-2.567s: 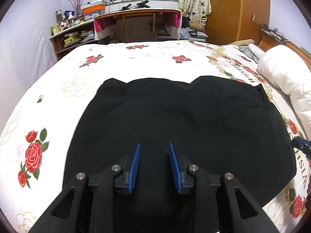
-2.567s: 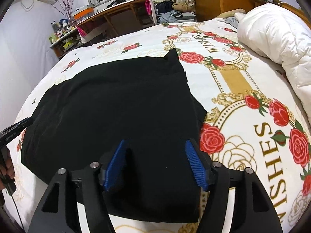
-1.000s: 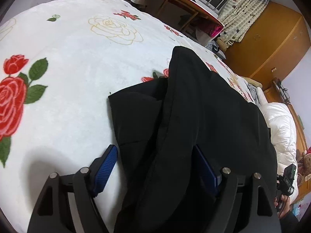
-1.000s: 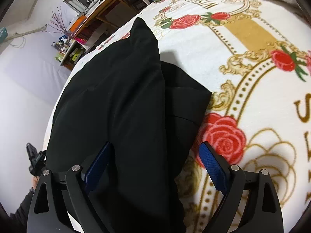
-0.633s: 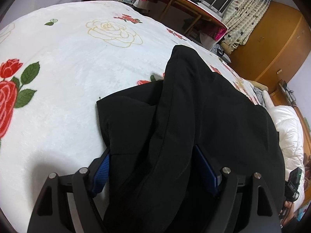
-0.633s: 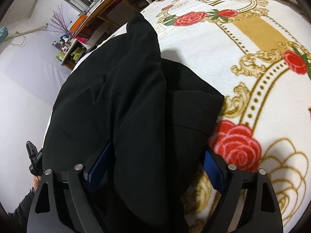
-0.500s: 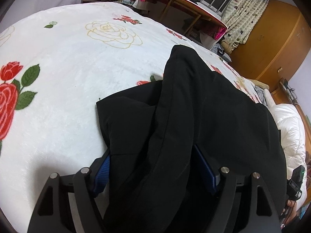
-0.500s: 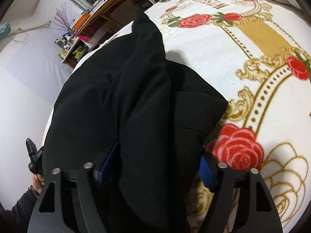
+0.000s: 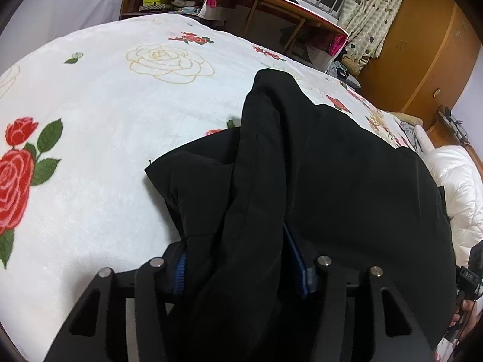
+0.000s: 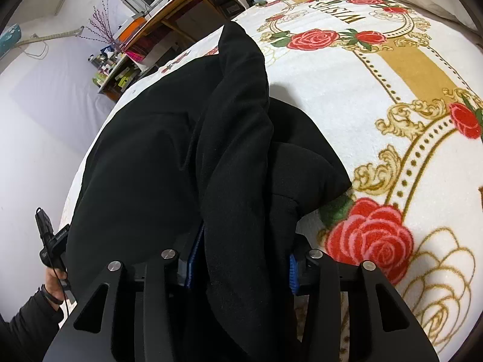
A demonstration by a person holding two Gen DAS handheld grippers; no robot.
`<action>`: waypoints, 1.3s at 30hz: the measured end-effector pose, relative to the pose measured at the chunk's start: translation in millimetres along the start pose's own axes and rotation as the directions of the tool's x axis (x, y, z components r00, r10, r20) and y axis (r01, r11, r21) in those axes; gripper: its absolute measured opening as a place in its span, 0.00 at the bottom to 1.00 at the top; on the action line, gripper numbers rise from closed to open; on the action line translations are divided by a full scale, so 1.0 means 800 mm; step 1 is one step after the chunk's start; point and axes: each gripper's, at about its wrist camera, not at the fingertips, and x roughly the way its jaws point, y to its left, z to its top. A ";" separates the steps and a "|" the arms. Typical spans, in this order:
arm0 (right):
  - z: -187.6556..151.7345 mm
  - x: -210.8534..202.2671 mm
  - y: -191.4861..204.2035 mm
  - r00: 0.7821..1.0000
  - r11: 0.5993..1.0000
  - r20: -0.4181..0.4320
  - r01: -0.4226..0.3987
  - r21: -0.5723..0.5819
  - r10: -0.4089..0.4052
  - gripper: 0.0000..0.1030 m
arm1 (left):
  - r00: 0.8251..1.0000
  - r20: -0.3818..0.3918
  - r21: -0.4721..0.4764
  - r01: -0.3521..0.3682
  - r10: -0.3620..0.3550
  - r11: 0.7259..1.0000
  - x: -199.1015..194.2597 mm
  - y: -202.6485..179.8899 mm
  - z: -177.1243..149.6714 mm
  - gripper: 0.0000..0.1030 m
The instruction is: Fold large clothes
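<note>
A large black garment [image 9: 347,175] lies spread on a rose-patterned bed cover [image 9: 105,105]. My left gripper [image 9: 238,267] is at the garment's left edge. A raised fold of black cloth fills the gap between its blue pads [image 9: 180,273], and the jaws are closing on it. In the right wrist view the same garment [image 10: 145,150] runs off to the left. My right gripper [image 10: 243,262] is at its right edge, its jaws also closing, with a thick ridge of cloth pressed between the blue pads [image 10: 292,268]. Both edges stand up in a ridge off the bed cover [image 10: 362,90].
A white duvet [image 9: 459,187] is heaped at the right side of the bed. Beyond the bed stand a wooden desk [image 9: 286,9], a cluttered shelf [image 9: 160,0] and a wooden wardrobe [image 9: 422,45]. A person's hand [image 10: 54,283] shows at the left edge of the right wrist view.
Both pairs of jaws have narrowed from wide open onto the garment's side edges. The cloth between them has bunched up into taller ridges.
</note>
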 end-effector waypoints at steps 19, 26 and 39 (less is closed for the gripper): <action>0.004 -0.043 0.029 0.998 0.997 0.034 0.056 -0.056 -0.054 0.27 | 0.997 0.026 0.085 -0.072 0.070 0.994 -0.051 -0.033 0.021 0.26; 0.009 -0.061 0.045 0.998 0.996 0.048 0.055 -0.074 -0.052 0.27 | 0.997 0.051 0.096 -0.063 0.058 0.993 -0.071 -0.040 0.032 0.26; -0.004 -0.099 0.067 0.997 0.995 0.067 0.041 -0.092 -0.035 0.27 | 0.997 0.065 0.111 -0.034 0.027 0.993 -0.117 -0.045 0.031 0.25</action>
